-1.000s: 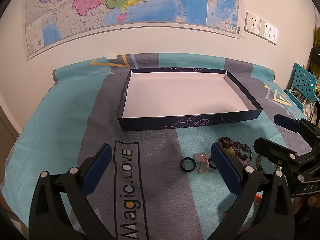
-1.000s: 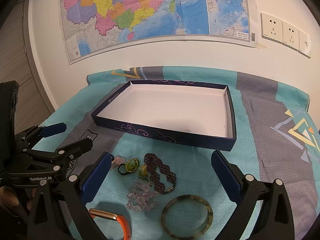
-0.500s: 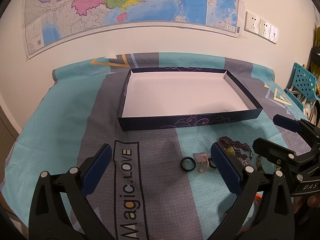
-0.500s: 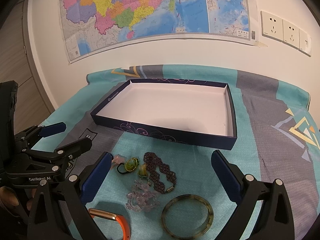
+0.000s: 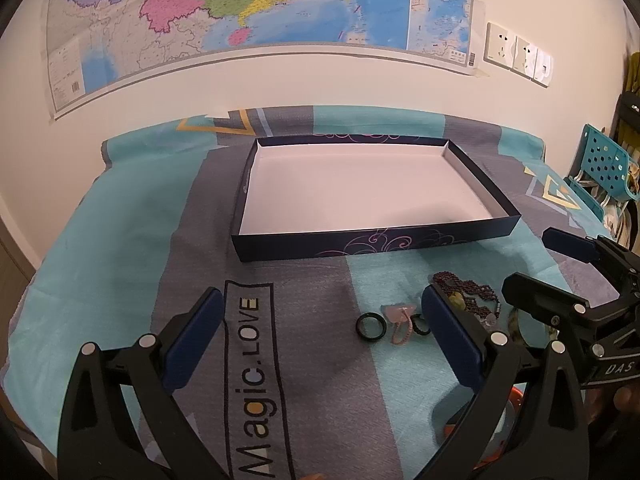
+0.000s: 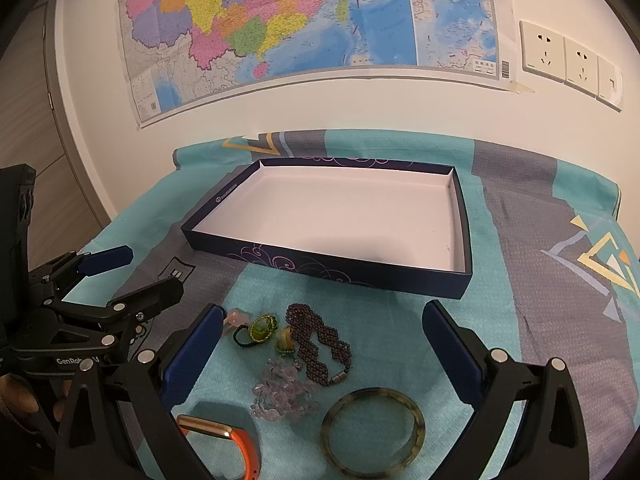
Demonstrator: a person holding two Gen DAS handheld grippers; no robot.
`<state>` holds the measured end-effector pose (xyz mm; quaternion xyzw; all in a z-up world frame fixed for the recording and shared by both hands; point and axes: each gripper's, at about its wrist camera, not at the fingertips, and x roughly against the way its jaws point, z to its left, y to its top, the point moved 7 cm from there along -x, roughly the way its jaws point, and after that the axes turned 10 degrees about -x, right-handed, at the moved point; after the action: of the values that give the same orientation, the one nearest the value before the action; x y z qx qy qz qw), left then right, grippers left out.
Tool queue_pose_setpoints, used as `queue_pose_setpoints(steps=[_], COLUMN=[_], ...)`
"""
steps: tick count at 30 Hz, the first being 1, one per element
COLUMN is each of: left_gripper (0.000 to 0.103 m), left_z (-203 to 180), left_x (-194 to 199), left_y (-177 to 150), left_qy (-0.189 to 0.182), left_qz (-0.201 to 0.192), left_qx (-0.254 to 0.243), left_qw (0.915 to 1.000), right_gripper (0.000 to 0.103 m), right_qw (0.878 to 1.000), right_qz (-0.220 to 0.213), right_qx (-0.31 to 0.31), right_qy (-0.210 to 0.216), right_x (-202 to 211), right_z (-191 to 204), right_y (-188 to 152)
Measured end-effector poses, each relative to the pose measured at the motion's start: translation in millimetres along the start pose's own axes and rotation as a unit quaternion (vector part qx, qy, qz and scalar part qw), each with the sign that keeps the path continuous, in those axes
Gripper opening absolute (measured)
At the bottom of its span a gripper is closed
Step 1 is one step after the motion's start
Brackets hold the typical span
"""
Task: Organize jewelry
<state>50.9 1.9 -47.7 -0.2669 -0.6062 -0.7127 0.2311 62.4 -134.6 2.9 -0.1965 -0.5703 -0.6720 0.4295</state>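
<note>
The jewelry lay loose on a woven teal-and-grey cloth (image 6: pixel 400 320) just in front of a shallow navy cardboard tray (image 6: pixel 320 264) with a white floor: a beaded dark-purple bracelet (image 6: pixel 320 344), a mottled round bangle (image 6: pixel 373 432), a cluster of pale lilac beads (image 6: pixel 280 396), a green oval ring (image 6: pixel 258 330), an orange band (image 6: pixel 236 446) and a plain black ring (image 5: pixel 371 327). The right gripper (image 6: pixel 320 354) hung over the pile and the left gripper (image 5: pixel 320 338) beside it, both with blue-padded jaws spread wide and gripping nothing
</note>
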Motion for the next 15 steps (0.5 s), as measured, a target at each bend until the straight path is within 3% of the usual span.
queue_pose_setpoints(steps=[12, 15], left_gripper=[0.097, 0.097], left_z=[-4.5, -10.3], left_x=[2.9, 5.5], left_y=[-0.9, -1.0], left_qy=[-0.011, -0.029], left_qz=[-0.005, -0.009], left_qx=[-0.007, -0.016], left_qw=[0.9999, 0.9994], right_gripper=[0.096, 0.096], right_qw=[1.0, 1.0], right_qz=[-0.001, 0.0], right_qx=[-0.002, -0.002], right_qy=[0.001, 0.003], right_x=[1.6, 2.2], right_z=[-2.3, -4.4], right_y=[0.7, 0.7])
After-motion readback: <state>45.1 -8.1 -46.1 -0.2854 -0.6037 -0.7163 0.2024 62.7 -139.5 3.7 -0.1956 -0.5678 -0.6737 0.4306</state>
